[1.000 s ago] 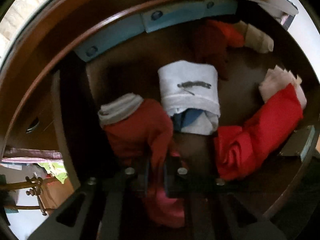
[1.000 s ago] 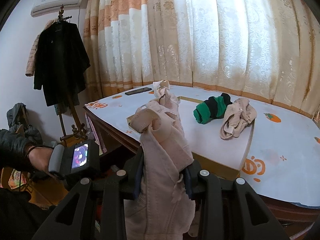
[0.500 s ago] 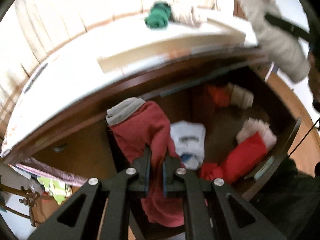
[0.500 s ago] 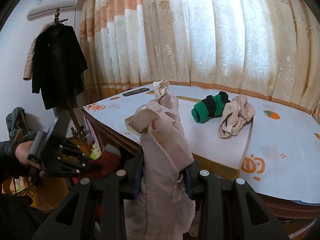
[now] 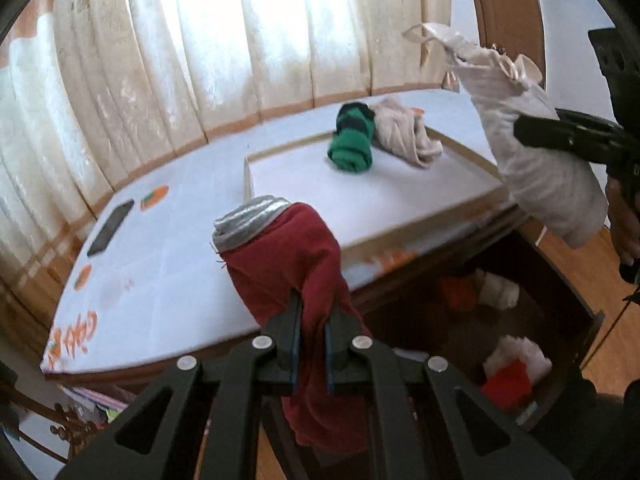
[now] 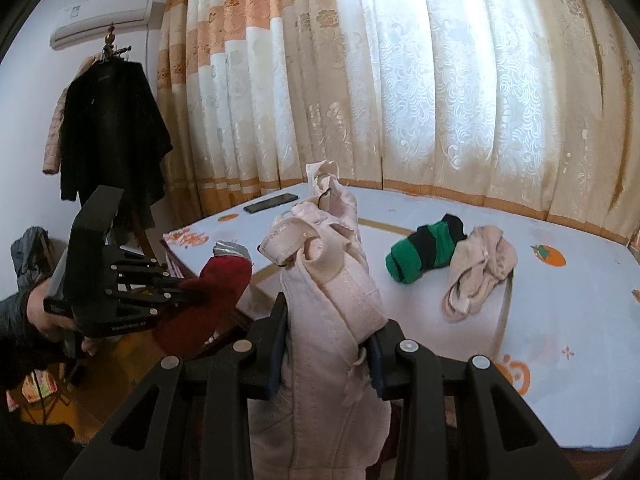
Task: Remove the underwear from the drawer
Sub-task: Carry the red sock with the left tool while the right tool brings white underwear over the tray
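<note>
Garment in left claw (image 5: 310,354): dark red cloth underwear with a grey elastic waistband (image 5: 280,264), pinched between jaws pressed nearly together; long axis up and away from the claw, waistband at the far top end, loose tail hanging below the jaws.
Garment in right claw (image 6: 326,346): pale pink padded fabric undergarment with straps (image 6: 328,280), gripped mid-length by jaws held partly apart by its bulk; long axis roughly upright, strap end above, heavier end drooping below.
Where both garments are: clear of the open dark wooden drawer (image 5: 576,320), raised above the level of the worktop edge.
Drawer contents: small bright red piece (image 5: 506,384) and white pieces, low and to the right of the left claw; details too dark to tell.
Landing place: flat white raised board with a tan rim (image 5: 360,208) on the white tablecloth-covered worktop (image 5: 160,272), straight ahead of both claws and beyond the near edge.
Already on the board: rolled green and black striped cloth (image 6: 424,254) touching a crumpled beige garment (image 6: 476,276), toward the far side.
Direction for the coming move (judgement): forward and slightly down onto the bare near part of the board, short of the green roll.
Nearer hand (judgement): cannot tell for sure; both look about equally close, left claw facing the board's left corner, right claw further right.
Risk (judgement): hanging tails dragging on the worktop edge.
Black flat phone (image 5: 110,226): on the worktop, well left of the board, out of the way.
</note>
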`<state>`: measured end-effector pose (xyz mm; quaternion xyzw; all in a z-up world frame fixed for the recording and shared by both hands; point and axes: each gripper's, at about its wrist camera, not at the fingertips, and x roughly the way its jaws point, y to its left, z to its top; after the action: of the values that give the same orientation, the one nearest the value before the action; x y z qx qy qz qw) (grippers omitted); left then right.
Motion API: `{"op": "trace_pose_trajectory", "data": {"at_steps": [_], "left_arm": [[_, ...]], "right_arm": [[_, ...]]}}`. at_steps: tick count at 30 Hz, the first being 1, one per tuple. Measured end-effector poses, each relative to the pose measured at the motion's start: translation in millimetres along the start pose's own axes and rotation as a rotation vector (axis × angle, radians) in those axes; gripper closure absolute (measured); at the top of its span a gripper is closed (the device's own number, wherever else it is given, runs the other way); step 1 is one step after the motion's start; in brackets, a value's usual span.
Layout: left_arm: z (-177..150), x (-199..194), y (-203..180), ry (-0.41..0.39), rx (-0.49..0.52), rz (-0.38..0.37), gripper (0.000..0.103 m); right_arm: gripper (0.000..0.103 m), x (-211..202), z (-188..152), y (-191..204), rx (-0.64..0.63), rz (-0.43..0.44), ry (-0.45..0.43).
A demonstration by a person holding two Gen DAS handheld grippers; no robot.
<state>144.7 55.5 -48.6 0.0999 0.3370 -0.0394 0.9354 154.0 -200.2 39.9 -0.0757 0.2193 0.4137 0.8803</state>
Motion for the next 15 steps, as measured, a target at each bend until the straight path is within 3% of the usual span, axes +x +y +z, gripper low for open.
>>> {"op": "trace_pose_trajectory", "data": {"at_steps": [15], "left_arm": [[74,51,47,-0.048,-0.106,-0.020,0.097]], "right_arm": [[0.067,71,67,-24,0.073,-0.046,0.030]]}}
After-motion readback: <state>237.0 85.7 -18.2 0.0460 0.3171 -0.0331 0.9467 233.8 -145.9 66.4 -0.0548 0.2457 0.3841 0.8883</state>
